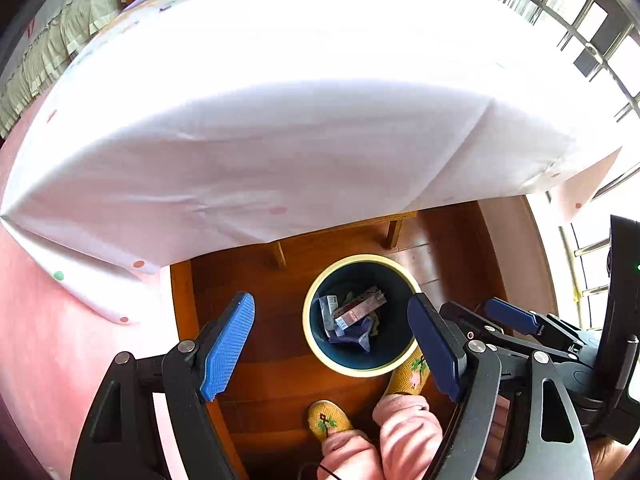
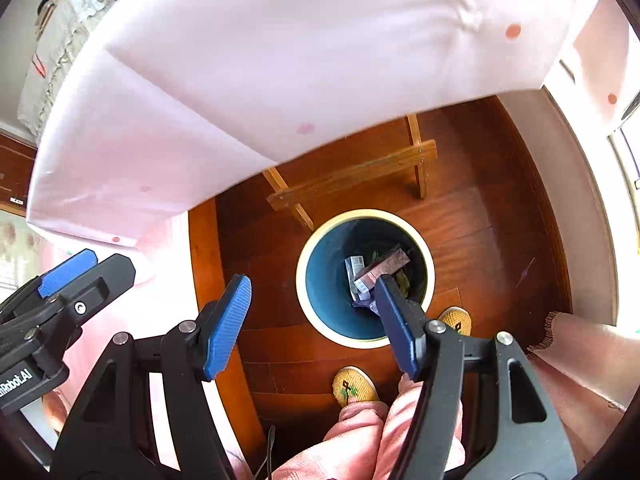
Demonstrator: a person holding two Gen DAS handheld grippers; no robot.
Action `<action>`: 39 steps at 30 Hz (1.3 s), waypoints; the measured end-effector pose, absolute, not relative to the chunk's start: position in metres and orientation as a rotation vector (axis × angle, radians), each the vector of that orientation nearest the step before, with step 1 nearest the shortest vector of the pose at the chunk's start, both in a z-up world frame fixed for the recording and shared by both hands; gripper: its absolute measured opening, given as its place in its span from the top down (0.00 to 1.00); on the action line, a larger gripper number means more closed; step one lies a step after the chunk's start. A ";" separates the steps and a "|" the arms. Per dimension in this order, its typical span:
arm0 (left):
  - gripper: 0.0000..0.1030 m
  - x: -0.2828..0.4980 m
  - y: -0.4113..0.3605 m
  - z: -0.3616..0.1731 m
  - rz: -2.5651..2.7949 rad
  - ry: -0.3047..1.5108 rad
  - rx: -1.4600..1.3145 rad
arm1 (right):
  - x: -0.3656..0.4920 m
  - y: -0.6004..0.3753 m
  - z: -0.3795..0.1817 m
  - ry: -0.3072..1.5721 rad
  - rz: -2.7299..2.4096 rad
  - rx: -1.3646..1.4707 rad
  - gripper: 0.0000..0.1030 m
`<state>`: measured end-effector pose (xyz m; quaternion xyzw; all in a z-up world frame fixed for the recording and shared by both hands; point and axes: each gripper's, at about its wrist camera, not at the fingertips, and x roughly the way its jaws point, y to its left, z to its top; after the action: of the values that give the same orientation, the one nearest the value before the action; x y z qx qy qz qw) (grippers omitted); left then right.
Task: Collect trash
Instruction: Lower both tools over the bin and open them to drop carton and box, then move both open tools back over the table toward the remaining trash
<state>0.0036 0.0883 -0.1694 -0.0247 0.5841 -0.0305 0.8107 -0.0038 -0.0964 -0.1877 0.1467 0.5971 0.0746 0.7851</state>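
- We are holding both grippers above the trash bin, which is standing on the wooden floor just beside the cloth-covered bench.
- Our left gripper is hanging with fingers spread and empty; our right gripper is doing likewise.
- The collected trash, a brown carton and crumpled wrappers, is lying inside the bin.
- We are judging the risks as these: our slippered foot is touching the rim and could tip it, and the drooping cloth could snag a lifting finger.
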 end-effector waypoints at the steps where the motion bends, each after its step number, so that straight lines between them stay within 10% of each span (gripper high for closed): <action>1: 0.22 0.002 0.090 -0.157 -0.068 1.242 -0.051 | -0.006 -0.095 -0.173 1.269 0.168 0.320 0.40; 22: 0.28 -0.042 0.131 0.096 -0.086 0.931 -0.109 | -0.052 -0.077 0.086 0.923 0.228 0.179 0.38; 39: 0.28 0.037 0.142 0.132 -0.042 0.898 -0.133 | 0.056 -0.054 0.135 0.807 0.276 0.002 0.28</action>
<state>0.0367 0.1416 0.1316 -0.0645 0.4337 -0.0203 0.8985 0.0559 -0.0545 0.1351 0.0008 0.3912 0.1336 0.9106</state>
